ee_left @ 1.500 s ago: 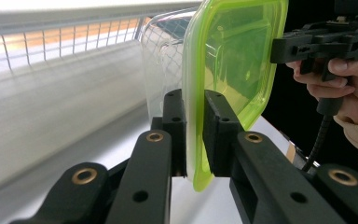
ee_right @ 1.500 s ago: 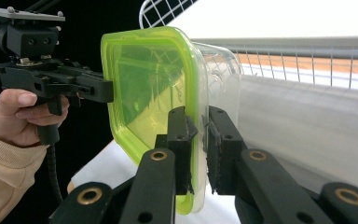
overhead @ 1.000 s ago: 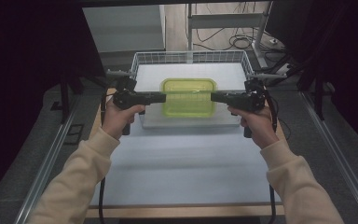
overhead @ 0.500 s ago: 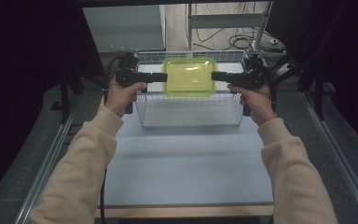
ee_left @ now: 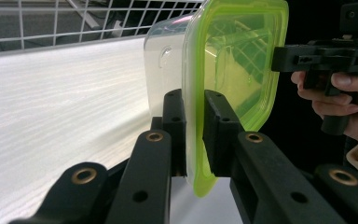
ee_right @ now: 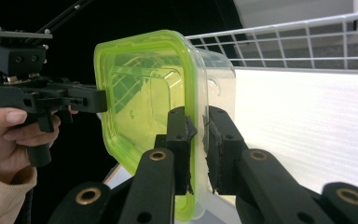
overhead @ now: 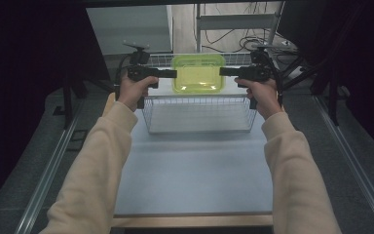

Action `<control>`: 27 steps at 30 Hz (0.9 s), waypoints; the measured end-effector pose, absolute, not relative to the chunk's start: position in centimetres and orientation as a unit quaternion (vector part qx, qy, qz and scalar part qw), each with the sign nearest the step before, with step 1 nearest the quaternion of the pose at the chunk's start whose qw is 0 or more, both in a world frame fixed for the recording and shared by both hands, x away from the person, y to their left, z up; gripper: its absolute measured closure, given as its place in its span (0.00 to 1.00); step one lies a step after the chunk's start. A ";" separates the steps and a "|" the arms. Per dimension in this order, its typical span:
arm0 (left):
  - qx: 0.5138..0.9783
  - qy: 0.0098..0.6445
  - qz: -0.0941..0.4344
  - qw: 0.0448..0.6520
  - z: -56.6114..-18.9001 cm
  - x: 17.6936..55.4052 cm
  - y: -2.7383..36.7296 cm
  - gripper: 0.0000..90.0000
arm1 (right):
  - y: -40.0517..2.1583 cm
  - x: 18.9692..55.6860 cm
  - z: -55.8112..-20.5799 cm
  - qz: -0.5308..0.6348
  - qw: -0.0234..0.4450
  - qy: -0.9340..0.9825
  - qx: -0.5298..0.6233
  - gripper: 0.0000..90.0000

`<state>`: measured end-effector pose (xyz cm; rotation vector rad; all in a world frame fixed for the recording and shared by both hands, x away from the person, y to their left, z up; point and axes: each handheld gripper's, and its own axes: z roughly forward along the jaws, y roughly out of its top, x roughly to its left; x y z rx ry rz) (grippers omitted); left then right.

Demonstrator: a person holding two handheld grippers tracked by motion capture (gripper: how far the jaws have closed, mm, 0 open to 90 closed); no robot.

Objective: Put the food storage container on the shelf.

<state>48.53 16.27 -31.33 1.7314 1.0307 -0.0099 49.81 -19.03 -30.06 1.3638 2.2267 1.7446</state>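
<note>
A clear plastic container with a lime-green lid (overhead: 197, 73) hangs in the air over the far part of a wire basket (overhead: 198, 127), held from both sides. My left gripper (overhead: 175, 74) is shut on the lid's left rim, and in the left gripper view its jaws pinch the green edge (ee_left: 194, 140) with the clear body (ee_left: 164, 60) to the left. My right gripper (overhead: 222, 71) is shut on the opposite rim; in the right gripper view its jaws clamp the lid's edge (ee_right: 190, 93). Each gripper view shows the other gripper (ee_left: 326, 53) (ee_right: 51, 100) across the container.
The white wire basket stands on a pale tabletop (overhead: 195, 175), which runs toward the person's side. Metal rails (overhead: 53, 165) line both sides of the table. A metal frame and cables (overhead: 233, 29) sit behind the basket, with dark stands at the sides.
Both hands have carried the container away from the person, upward in the picture, from over the basket's middle to above its far rim. Both grips held throughout.
</note>
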 end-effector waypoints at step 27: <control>0.702 0.484 -0.006 0.523 -33.0 52.0 15.4 0.75 | -17.7 52.6 -32.0 0.518 0.053 0.714 0.468 0.74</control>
